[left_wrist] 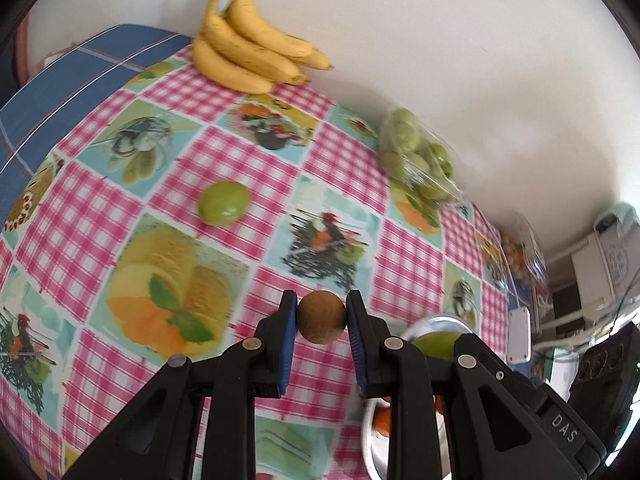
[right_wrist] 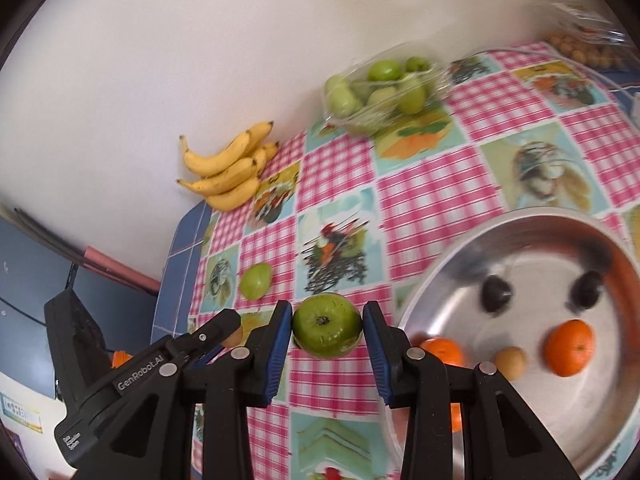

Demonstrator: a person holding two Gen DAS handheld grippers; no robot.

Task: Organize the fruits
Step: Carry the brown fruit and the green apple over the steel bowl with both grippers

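Note:
My left gripper (left_wrist: 321, 322) is shut on a small round brown fruit (left_wrist: 321, 323) and holds it above the checked tablecloth. My right gripper (right_wrist: 327, 332) is shut on a green apple-like fruit (right_wrist: 328, 330), just left of the metal bowl (right_wrist: 452, 264). The bowl holds two oranges (right_wrist: 570, 346), a small brown fruit (right_wrist: 511, 362) and two dark fruits (right_wrist: 495, 293). A loose green fruit (left_wrist: 223, 203) lies on the cloth; it also shows in the right wrist view (right_wrist: 256, 280). The bowl's rim (left_wrist: 436, 320) shows behind the left gripper's right finger.
A banana bunch (left_wrist: 252, 50) lies by the wall at the table's far edge. A clear plastic tray of green fruits (left_wrist: 416, 158) sits by the wall. Another clear pack of small brown fruits (right_wrist: 580, 46) is at the far corner. The other gripper's body (right_wrist: 120, 372) is at the left.

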